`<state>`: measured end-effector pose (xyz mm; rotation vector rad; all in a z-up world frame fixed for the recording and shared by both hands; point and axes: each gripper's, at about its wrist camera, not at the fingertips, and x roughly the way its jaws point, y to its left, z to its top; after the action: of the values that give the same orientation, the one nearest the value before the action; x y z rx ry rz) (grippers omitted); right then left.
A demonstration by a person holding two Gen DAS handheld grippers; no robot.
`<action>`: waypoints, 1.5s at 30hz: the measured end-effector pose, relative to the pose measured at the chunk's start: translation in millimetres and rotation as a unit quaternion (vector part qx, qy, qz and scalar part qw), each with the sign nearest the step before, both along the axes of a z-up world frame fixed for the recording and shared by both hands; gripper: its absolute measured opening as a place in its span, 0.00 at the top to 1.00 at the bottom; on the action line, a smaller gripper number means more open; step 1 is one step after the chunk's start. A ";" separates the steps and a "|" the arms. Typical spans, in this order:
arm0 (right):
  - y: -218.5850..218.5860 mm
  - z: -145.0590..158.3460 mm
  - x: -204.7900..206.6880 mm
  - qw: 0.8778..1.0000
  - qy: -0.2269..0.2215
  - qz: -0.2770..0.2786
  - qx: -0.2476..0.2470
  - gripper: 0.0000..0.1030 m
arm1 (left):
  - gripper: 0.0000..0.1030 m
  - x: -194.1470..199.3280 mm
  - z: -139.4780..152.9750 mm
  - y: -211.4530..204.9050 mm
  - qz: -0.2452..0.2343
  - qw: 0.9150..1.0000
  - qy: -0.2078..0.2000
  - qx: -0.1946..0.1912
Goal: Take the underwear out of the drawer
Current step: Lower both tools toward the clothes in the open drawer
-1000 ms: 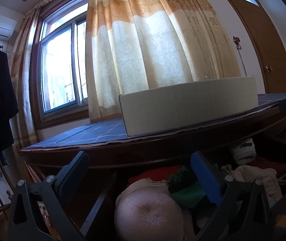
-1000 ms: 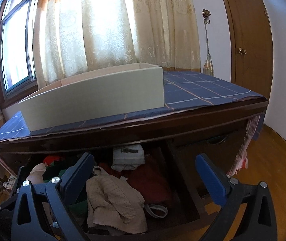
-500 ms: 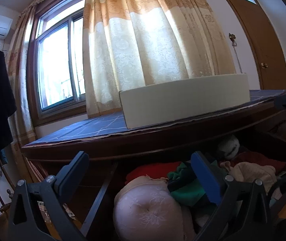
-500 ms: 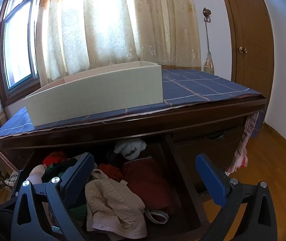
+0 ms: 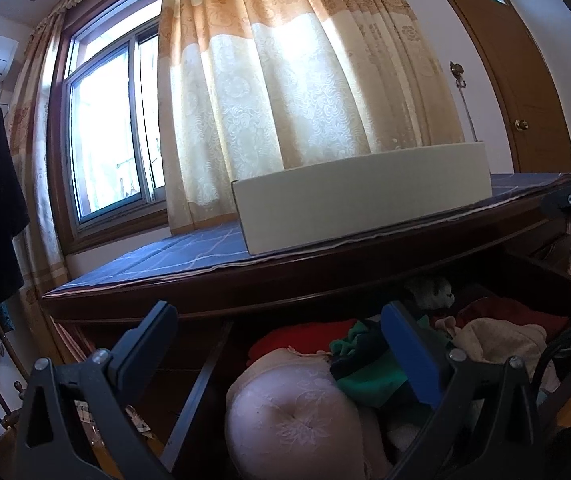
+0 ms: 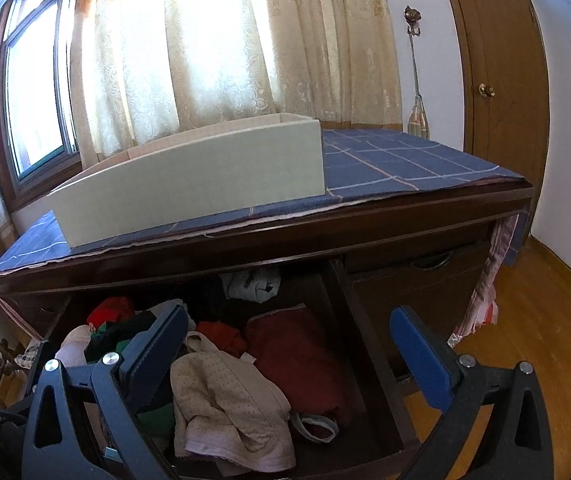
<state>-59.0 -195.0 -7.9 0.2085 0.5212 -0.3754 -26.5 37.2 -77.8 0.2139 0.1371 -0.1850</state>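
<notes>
i hold both grippers over the open drawer [image 6: 369, 364], and the risk i see is the tangle: the garments lie heaped and overlapping, so a bite on one could drag a neighbour out with it, or a strap could snag on the drawer's wall. the bench top juts out above the drawer's back half, so a steep lift could knock a gripper against its edge.

the left gripper [image 5: 281, 344] has its jaws wide and empty; the pale pink padded bra [image 5: 293, 412] sits just below and between them, at the drawer's left end, with a green garment [image 5: 369, 376] touching its right side. the right gripper [image 6: 289, 344] is also wide and empty; the beige dotted underwear [image 6: 225, 404] lies under its left finger, near the drawer's front, beside a dark red cloth [image 6: 297, 352]. the cardboard box [image 6: 189, 184] waits on the bench above the drawer.
</notes>
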 end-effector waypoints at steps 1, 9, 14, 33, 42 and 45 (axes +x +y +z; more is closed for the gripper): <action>-0.9 -0.8 0.0 1.000 0.001 -0.001 0.002 0.01 | 0.00 0.6 0.0 -0.2 0.000 1.000 0.001 0.000; -8.3 -8.6 3.8 1.000 0.013 0.003 0.025 0.01 | 0.00 2.6 -1.0 -0.2 0.003 1.000 0.002 0.001; -13.6 -14.5 7.4 0.999 0.026 0.008 0.038 0.01 | 0.00 3.5 -1.0 -0.2 0.003 1.000 0.002 0.002; -20.2 -12.1 1.8 0.999 0.023 0.015 0.041 0.01 | 0.00 17.2 30.9 16.4 0.017 0.997 0.064 -0.046; -12.1 -7.3 2.1 0.999 0.018 0.037 0.026 0.01 | 0.00 22.3 65.9 13.0 0.022 0.992 0.101 -0.066; -12.5 -7.3 2.4 0.999 0.018 0.038 0.022 0.01 | 0.00 24.7 75.3 9.5 0.018 0.991 0.111 -0.076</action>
<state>-56.7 -207.5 -15.1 0.2243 0.5718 -0.2944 -1.7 46.7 -2.5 0.0378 0.3465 -0.1823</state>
